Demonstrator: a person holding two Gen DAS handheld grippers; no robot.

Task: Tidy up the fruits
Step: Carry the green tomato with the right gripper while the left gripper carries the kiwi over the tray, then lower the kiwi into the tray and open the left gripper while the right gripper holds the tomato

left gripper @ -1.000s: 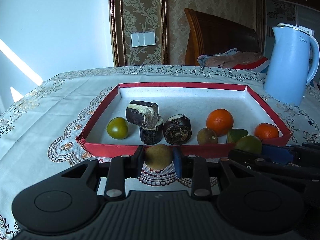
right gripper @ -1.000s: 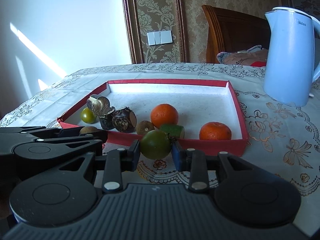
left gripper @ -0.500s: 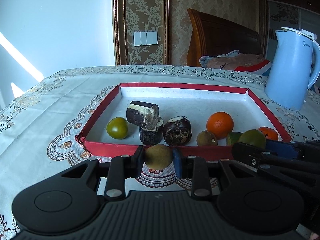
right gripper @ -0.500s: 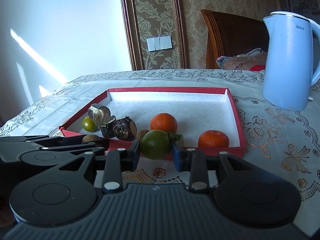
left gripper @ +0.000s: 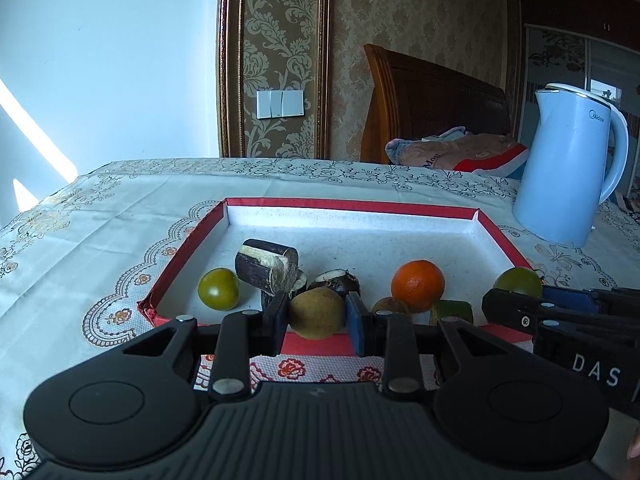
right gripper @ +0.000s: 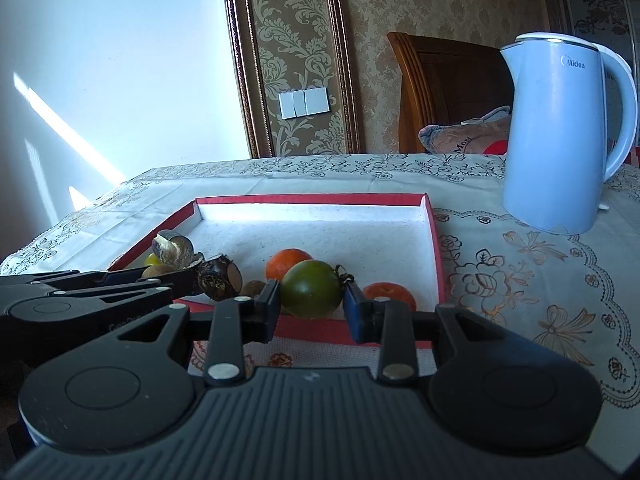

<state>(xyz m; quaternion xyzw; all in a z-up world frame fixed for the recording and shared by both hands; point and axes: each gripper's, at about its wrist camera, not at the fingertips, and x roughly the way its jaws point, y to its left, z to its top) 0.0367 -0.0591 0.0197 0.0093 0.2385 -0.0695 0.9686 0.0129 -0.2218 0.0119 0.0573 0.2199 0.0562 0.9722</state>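
My left gripper (left gripper: 317,314) is shut on a brown kiwi (left gripper: 317,312), held just over the near rim of the red tray (left gripper: 352,205). My right gripper (right gripper: 311,298) is shut on a green tomato (right gripper: 311,288) beside it, also at the near rim; from the left wrist view that tomato (left gripper: 518,282) shows at the right. Inside the tray lie another green tomato (left gripper: 218,289), dark sugarcane pieces (left gripper: 267,266), an orange (left gripper: 417,285), a small brown fruit (left gripper: 390,305) and a green chunk (left gripper: 452,311). A second orange (right gripper: 390,294) lies near the tray's right front corner.
A pale blue kettle (left gripper: 570,166) stands on the embroidered tablecloth (left gripper: 100,216) to the right of the tray. Behind the table are a wooden headboard (left gripper: 432,116), a pillow (left gripper: 456,154) and a wall with light switches (left gripper: 279,103). The far half of the tray holds nothing.
Both grippers have risen a little and come closer to the tray's near rim with their fruits still held. The fruits in the tray have not moved.
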